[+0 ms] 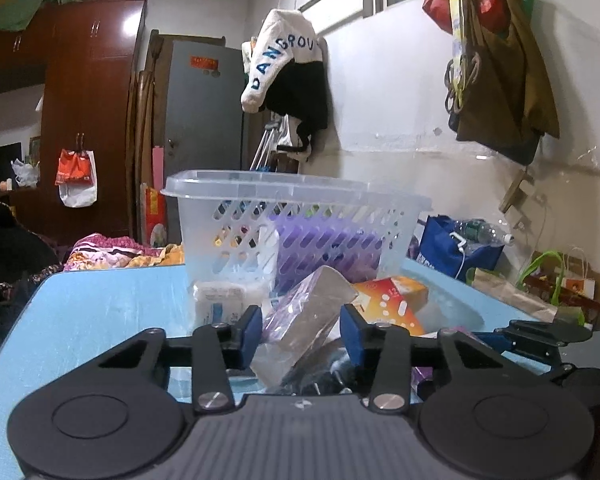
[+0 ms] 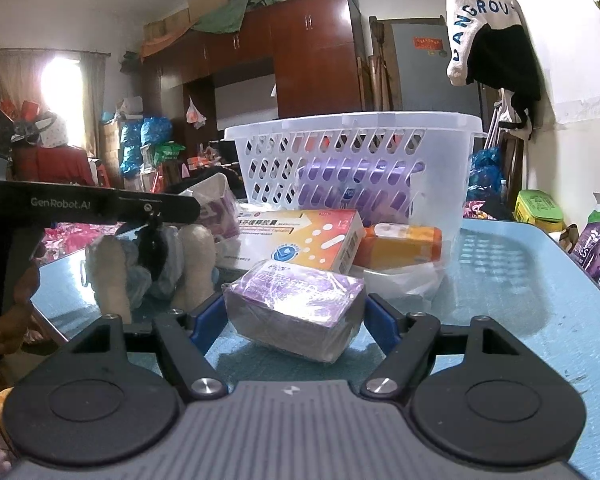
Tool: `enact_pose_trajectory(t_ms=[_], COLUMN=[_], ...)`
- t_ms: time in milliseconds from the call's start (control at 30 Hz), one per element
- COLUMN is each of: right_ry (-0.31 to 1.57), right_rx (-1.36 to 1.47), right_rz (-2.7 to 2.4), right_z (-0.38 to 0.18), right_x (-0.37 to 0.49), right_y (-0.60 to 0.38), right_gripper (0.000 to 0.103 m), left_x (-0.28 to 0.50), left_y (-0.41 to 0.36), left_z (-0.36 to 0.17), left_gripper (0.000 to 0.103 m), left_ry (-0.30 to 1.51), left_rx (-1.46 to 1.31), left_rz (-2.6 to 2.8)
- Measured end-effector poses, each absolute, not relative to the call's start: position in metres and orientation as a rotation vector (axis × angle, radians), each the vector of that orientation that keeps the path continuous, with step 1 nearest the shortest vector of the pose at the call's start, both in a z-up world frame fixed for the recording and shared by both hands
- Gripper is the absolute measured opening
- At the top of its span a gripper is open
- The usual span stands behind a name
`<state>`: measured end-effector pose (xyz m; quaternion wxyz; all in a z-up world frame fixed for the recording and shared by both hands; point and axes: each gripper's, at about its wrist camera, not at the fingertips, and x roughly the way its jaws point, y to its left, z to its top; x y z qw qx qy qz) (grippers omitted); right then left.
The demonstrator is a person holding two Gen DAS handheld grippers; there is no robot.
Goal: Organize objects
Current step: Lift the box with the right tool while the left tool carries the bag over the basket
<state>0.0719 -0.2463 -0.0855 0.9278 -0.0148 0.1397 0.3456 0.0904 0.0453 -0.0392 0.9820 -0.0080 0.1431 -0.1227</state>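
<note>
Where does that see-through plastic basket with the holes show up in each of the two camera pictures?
Left wrist view: the clear basket stands at centre, just beyond the left gripper.
Right wrist view: the same basket sits upper centre, behind the orange-and-white medicine box and beyond the right gripper.
Shared landmark: the white garment with blue letters hanging on the wall, above the basket in both views.
</note>
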Motion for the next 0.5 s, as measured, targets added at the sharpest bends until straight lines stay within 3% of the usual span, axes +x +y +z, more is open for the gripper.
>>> enact_pose_trajectory(t_ms=[500], right_ry=[0.268], right_rx=[-0.019], right_rz=[0.712], right_z=[-0.078], right_x=[0.072], right_y=[-0.254], right_gripper=[0.077], left_x=[0.097], left_y=[0.048], left_z=[-0.041], left_gripper=[0.043], left_ry=[0.309], left_rx=[0.006], left_rz=[-0.215])
